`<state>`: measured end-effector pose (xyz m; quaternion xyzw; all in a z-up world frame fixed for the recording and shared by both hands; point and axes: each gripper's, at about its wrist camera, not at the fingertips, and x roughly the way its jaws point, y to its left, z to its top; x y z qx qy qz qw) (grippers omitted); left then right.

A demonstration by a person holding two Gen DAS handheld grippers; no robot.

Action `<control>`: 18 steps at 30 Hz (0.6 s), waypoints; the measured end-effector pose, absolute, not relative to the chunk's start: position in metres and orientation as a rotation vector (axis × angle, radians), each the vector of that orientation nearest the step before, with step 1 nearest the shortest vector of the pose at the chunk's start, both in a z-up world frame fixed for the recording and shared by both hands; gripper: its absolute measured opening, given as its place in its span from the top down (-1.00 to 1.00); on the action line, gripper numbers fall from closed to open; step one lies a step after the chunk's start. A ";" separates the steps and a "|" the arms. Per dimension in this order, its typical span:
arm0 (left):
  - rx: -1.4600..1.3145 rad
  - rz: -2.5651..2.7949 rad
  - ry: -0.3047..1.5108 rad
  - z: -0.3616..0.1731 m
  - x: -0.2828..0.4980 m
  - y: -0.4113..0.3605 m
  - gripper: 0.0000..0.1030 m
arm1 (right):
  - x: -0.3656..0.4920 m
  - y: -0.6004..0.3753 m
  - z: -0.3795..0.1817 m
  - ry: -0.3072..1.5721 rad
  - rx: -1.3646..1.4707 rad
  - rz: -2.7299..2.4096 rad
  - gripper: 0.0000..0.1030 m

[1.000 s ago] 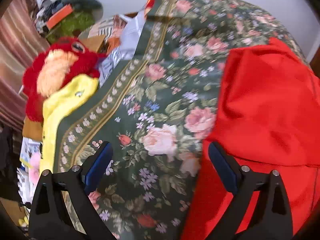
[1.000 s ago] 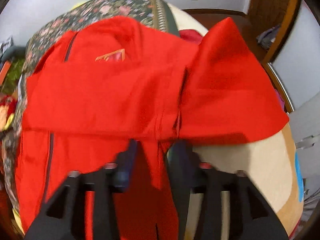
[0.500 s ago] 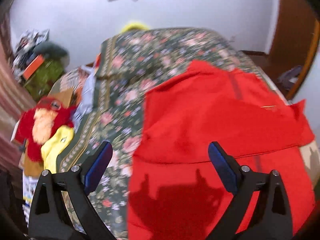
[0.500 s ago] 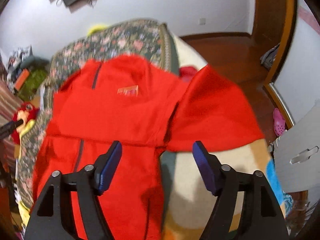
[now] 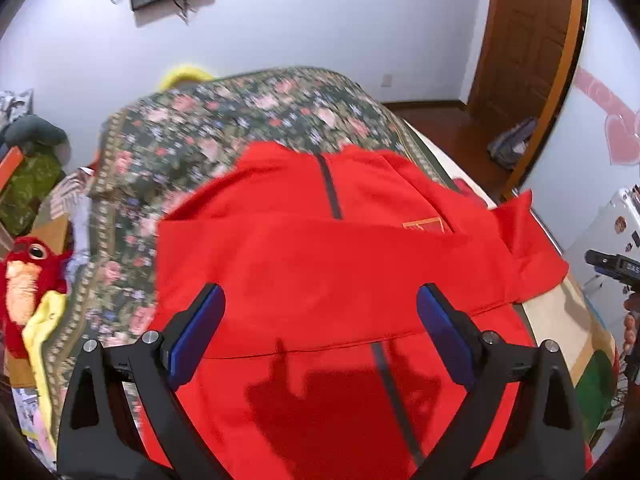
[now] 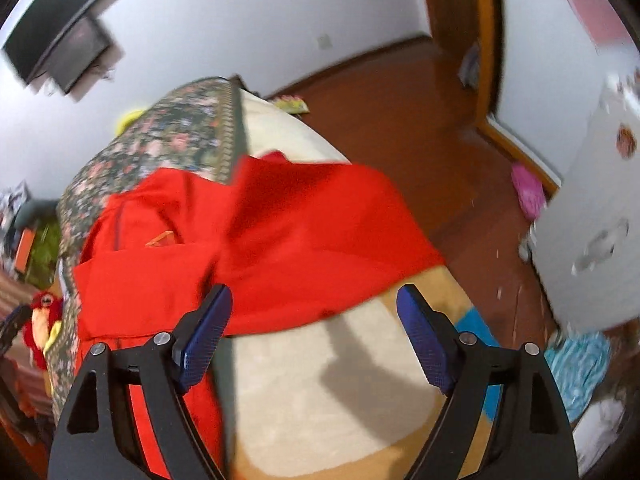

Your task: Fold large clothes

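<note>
A large red zip jacket (image 5: 320, 264) lies spread on the bed, one sleeve folded across its chest. Its other sleeve (image 6: 320, 236) lies out to the right over the cream bedding. My left gripper (image 5: 320, 332) is open and empty, held above the jacket's middle. My right gripper (image 6: 312, 336) is open and empty, held above the right sleeve's lower edge and the cream bedding (image 6: 320, 392). The jacket body also shows in the right wrist view (image 6: 140, 276).
A floral green bedspread (image 5: 224, 128) covers the bed's far side. A red plush bird (image 5: 28, 272) and clutter sit off the bed's left edge. A wooden door (image 5: 520, 40), wood floor (image 6: 400, 100) and a white cabinet (image 6: 592, 220) lie to the right.
My right gripper let go of the red fabric, opened, and pulled up and to the right. My left gripper swung right from the floral bedspread to above the jacket, staying open.
</note>
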<state>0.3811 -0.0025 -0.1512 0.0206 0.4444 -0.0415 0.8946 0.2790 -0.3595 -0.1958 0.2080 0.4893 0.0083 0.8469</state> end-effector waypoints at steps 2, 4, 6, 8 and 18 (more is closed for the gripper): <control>0.047 -0.093 0.950 -0.166 0.386 -0.010 -0.88 | 0.284 -0.369 -0.215 1.055 0.503 0.019 -0.59; 0.051 -0.096 0.979 -0.181 0.392 -0.014 -0.88 | 0.289 -0.378 -0.229 1.068 0.572 0.019 -0.59; 0.048 -0.096 1.015 -0.200 0.399 -0.014 -0.88 | 0.296 -0.387 -0.242 1.068 0.640 0.004 -0.59; 0.043 -0.085 1.042 -0.215 0.404 -0.011 -0.88 | 0.305 -0.394 -0.252 1.072 0.682 -0.022 -0.59; -0.104 -0.030 1.160 -0.273 0.423 0.022 -0.88 | 0.335 -0.409 -0.277 1.031 0.790 -0.139 -0.10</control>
